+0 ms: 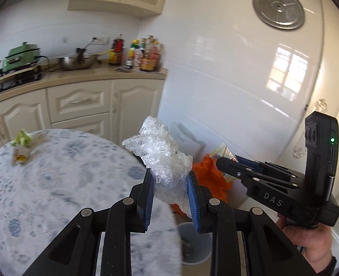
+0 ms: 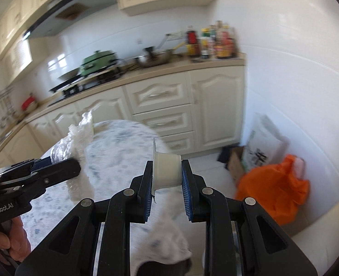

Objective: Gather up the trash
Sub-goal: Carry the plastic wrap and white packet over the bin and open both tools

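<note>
Plastic wrap (image 1: 161,158), clear and crumpled, sits clamped between the blue pads of the left claw (image 1: 171,196) at the centre of the left wrist view, its loose end sticking up above the fingertips. In the right wrist view the right claw (image 2: 166,179) holds a small white plastic cup (image 2: 167,171) lying on its side, its foil rim turned toward the left pad; both pads press on the cup. Below both claws lies the round desk (image 1: 54,184) with a white and blue patterned cloth. At the left edge of the left wrist view, more trash (image 1: 22,146), greenish and yellow scraps, lies on the desk near its far rim. A white waste bin (image 1: 195,243) stands on the floor at bottom centre of that view, just right of the desk edge. An orange bag (image 2: 277,193) sits on the floor against the wall at right in the right wrist view, beside a cardboard box (image 2: 237,165).
</note>
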`<state>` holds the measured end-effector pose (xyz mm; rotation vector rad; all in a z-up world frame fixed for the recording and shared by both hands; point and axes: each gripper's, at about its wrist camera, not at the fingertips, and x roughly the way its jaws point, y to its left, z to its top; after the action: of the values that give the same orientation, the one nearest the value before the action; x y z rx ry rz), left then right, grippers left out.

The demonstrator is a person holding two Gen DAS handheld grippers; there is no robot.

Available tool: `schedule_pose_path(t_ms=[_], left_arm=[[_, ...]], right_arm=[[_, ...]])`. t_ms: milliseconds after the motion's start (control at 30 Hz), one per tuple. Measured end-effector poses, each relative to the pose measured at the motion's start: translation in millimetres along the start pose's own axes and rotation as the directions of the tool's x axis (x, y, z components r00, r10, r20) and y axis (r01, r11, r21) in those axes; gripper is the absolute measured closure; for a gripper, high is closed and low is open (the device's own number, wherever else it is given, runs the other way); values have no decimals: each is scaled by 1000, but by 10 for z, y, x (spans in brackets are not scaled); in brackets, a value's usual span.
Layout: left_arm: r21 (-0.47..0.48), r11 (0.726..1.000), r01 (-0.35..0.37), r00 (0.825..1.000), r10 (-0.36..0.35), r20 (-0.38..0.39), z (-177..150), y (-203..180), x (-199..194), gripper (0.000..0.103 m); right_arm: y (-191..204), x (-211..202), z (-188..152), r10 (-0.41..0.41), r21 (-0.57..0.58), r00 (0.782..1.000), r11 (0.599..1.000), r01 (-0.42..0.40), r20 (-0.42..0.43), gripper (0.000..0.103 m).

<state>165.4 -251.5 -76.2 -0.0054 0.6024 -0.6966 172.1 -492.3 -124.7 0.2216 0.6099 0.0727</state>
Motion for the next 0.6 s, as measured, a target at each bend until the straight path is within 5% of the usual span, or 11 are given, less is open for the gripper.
schedule_pose_path(t_ms=[300, 600], left_arm=[[64, 990, 125, 982, -115, -148, -126, -712, 707, 79], [52, 983, 174, 924, -144, -355, -417, -1199, 1598, 79]], right_arm=[[-867, -199, -391, -136, 146, 989, 979, 143, -55, 81], [-1557, 155, -968, -146, 288, 969, 936, 201, -201, 81]])
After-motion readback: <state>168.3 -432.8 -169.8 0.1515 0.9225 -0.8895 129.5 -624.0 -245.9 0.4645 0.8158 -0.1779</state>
